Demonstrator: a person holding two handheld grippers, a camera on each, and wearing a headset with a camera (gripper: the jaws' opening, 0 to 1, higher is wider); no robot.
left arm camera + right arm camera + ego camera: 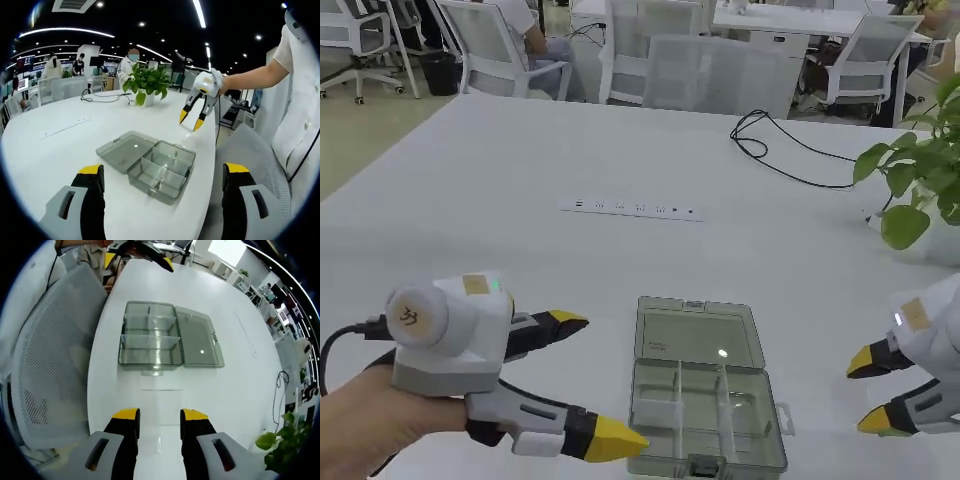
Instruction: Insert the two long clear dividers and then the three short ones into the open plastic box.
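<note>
Hovering either side of the open box (700, 338) at the near bench (520, 180) edge, left claw (612, 380) and right claw (855, 400) both spread, empty. Some dividers (150, 337) look seated; drop any remaining vertical, slot-aligned.

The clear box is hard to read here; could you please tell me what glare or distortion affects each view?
Head view: sharp, evenly lit, one small ceiling-light reflection on the open lid of the plastic box. Left gripper view: fisheye bends the table edge; a similar spot on the lid. Right gripper view: same spot; the mesh chair at the edge looks soft.
</note>
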